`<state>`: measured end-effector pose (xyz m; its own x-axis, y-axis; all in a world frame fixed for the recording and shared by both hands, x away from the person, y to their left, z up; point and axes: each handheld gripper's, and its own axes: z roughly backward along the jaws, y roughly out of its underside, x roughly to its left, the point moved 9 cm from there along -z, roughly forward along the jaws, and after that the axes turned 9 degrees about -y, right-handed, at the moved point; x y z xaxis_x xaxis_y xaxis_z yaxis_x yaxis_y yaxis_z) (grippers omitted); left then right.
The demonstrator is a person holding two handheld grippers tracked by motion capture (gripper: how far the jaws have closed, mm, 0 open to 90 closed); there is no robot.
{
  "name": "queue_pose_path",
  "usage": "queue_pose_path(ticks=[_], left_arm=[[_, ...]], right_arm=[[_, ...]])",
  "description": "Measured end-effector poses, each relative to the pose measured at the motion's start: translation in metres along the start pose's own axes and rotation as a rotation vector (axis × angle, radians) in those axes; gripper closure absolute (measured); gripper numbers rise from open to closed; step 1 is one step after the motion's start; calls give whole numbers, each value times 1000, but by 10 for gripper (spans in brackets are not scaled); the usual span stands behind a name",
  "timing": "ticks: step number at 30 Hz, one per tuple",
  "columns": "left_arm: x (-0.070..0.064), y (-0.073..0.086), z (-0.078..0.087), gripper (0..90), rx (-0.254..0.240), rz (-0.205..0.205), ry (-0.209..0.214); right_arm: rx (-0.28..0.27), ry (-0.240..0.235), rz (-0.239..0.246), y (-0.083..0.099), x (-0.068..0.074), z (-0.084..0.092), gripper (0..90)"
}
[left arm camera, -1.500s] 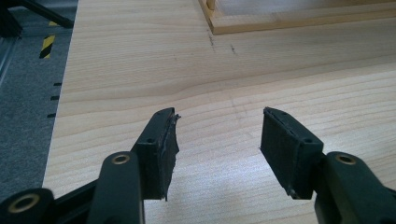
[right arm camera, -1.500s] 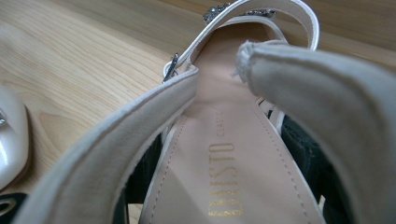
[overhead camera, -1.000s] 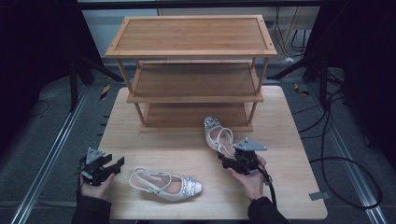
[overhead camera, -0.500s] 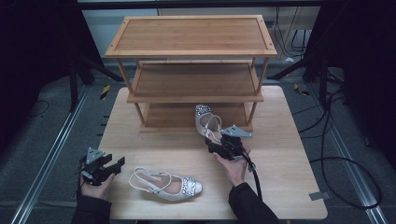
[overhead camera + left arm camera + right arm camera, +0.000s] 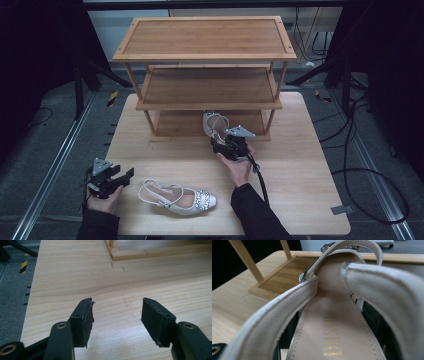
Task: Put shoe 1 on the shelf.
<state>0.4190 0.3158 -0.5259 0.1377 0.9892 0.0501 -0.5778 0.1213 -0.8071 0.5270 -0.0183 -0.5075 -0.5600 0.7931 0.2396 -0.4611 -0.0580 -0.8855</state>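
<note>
The step in hand is judged to be shelving: the right hand-held gripper (image 5: 225,146) holds a cream slingback shoe (image 5: 215,125) by its heel end, jaws closed on either side of the sole, toe pointing into the lowest tier of the wooden shoe rack (image 5: 205,102) at its front edge. The next move calls for sliding the shoe forward under the middle shelf, lowering it flat, then releasing it. The left hand-held gripper (image 5: 117,177) rests low at the tabletop (image 5: 310,190) with jaws wide and empty, just beside the second shoe (image 5: 177,196), which lies near the front edge.
</note>
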Motion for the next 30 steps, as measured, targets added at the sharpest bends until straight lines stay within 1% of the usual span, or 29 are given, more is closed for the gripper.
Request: queue_pose_path(ticks=[1,3,4,8,15,18,20,22,24,26,27,30], left_arm=[[0,0,0,412,2,-2,1],[0,0,-1,412,3,-1,2],[0,0,-1,412,3,3,3],[-1,1,-1,411,4,-3,6],[1,1,-2,411,5,1,-1],[0,1,-2,411,6,-1,0],[0,1,-3,411,7,-2,0],[0,1,-3,411,7,-2,0],[0,2,-3,410,8,-3,-1],[0,2,-3,409,9,-4,-1],[0,2,-3,409,10,-3,-1],[1,2,-2,407,8,-2,-2]], right_arm=[[7,8,1,-2,-2,-6,388],[0,12,1,-4,-4,-12,388],[6,18,6,-5,-4,-14,388],[11,26,-3,-7,-6,-25,388],[47,44,3,-1,-9,-45,388],[45,53,-4,2,-11,-51,387],[56,59,-8,5,-11,-54,387],[73,66,-1,9,-12,-56,384],[69,65,-8,10,-12,-56,377],[73,76,-2,11,-12,-57,353],[78,83,10,11,-13,-57,332],[74,85,7,9,-12,-54,282]])
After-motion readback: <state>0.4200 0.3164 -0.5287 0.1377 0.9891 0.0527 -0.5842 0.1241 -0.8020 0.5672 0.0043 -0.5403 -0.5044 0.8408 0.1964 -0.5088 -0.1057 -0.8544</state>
